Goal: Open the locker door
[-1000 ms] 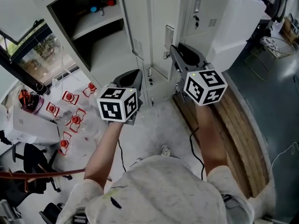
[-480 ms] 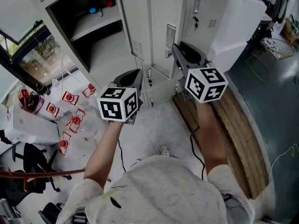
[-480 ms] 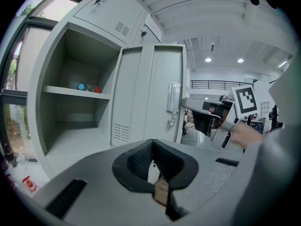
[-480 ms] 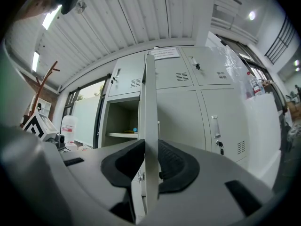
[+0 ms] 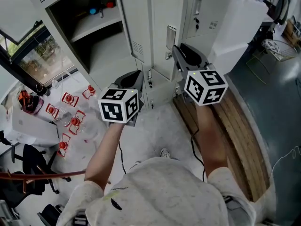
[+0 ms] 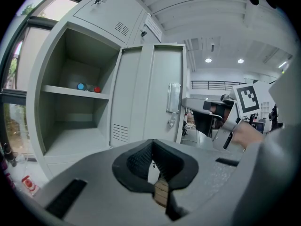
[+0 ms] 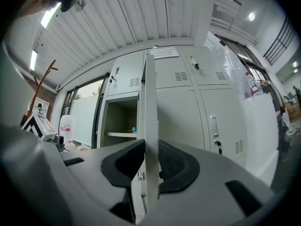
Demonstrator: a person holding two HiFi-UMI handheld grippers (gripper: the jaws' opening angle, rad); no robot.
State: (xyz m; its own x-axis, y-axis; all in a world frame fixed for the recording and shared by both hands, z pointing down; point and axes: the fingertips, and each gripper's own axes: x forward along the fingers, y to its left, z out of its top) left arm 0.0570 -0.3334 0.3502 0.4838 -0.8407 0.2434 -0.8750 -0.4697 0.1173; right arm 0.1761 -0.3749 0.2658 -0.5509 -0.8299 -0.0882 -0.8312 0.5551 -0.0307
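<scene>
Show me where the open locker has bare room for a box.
The lower compartment floor is bare, wall to wall, under the shelf. The shelf's front strip is free; small blue and red items sit at its back. The room floor to the left is crowded with red-and-white pieces.

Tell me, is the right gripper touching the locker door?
Touching. The right gripper view shows the locker door edge between the pads of the right gripper, both pressed against it with no gap.
</scene>
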